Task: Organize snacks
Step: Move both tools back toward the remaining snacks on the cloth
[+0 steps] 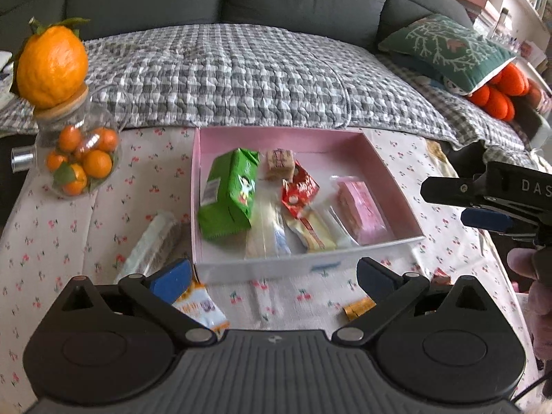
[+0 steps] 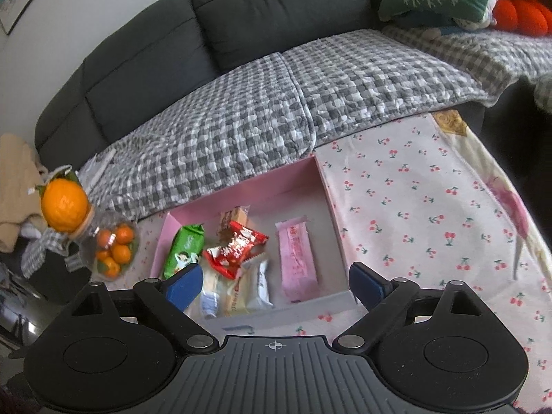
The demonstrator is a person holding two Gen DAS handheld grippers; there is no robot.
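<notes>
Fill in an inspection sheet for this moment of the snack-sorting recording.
Surface: cherry-print tablecloth.
Job's things: pink box holds a green packet, a red packet, a pink bar and other wrapped snacks; an orange-and-white packet, a gold candy and a white packet lie outside it.
Clutter: jar of oranges.
Grippers: left gripper and right gripper open, empty.
Cables: nothing seen.
Surroundings: grey sofa, checked blanket, green cushion.

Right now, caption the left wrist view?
Open left gripper hovers before the pink box of snacks, loose packets still on the tablecloth.
</notes>
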